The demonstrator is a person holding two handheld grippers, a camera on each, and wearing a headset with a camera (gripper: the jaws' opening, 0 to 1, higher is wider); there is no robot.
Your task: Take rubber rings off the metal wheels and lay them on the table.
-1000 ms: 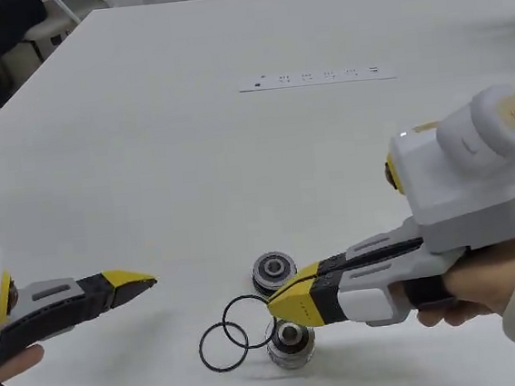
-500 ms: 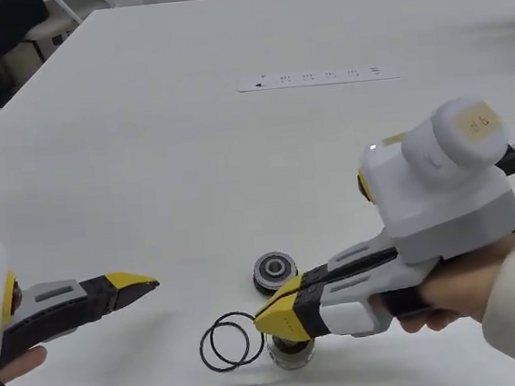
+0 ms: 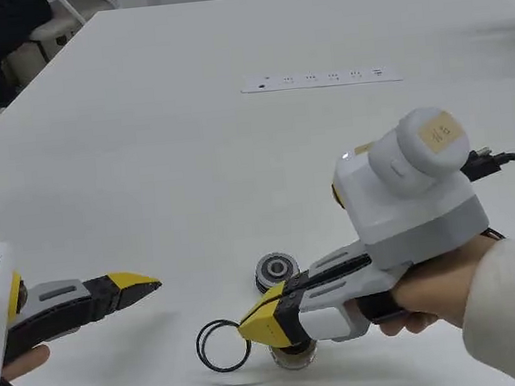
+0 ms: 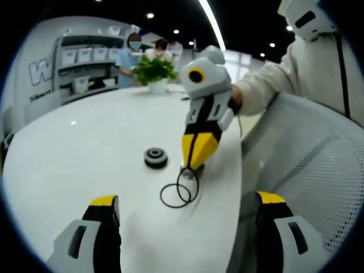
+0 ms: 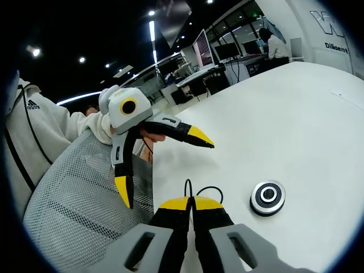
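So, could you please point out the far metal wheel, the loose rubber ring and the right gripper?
far metal wheel (image 3: 275, 269), head view, its dark hub.
rubber ring (image 3: 199, 348), head view, its left edge.
right gripper (image 3: 245, 329), head view, between its yellow tips.

overlapping black rubber rings flat beside two small metal wheels

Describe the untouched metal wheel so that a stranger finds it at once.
On the white table, find the right gripper, shut on a rubber ring. Two metal wheels lie by its yellow fingers: the free wheel is the farther one, in full view, while the other wheel sits half hidden under the fingers.
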